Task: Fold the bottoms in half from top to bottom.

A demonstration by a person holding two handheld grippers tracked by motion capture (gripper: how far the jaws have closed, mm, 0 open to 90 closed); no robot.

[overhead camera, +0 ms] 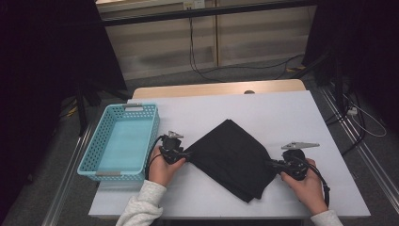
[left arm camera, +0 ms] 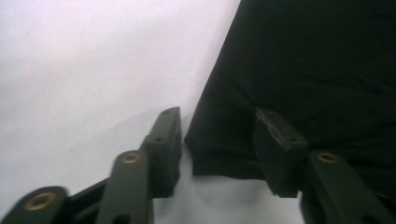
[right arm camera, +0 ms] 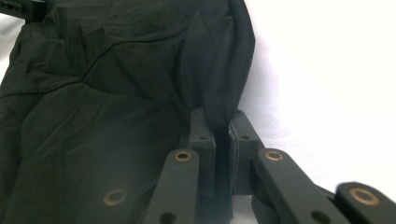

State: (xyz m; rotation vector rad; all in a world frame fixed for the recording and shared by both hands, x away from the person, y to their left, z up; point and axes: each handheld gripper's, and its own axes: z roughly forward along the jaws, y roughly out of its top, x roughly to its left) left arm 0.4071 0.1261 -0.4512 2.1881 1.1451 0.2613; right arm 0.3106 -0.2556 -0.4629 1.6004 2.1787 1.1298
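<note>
A folded black cloth (overhead camera: 230, 157) lies as a diamond on the white table (overhead camera: 282, 108). My left gripper (overhead camera: 188, 157) is at the cloth's left corner. In the left gripper view that corner of the cloth (left arm camera: 317, 70) lies between the parted jaws of the left gripper (left arm camera: 217, 135); the right jaw rests over the fabric, the left one over bare table, and the pads do not press it. My right gripper (overhead camera: 272, 164) is at the cloth's right corner. In the right gripper view its jaws (right arm camera: 220, 126) are shut on a pinched fold of the cloth (right arm camera: 93, 93).
A light blue plastic basket (overhead camera: 101, 141) stands at the table's left edge, just left of my left hand. Cables trail over the floor behind the table. Bare tabletop extends behind the cloth and at the front.
</note>
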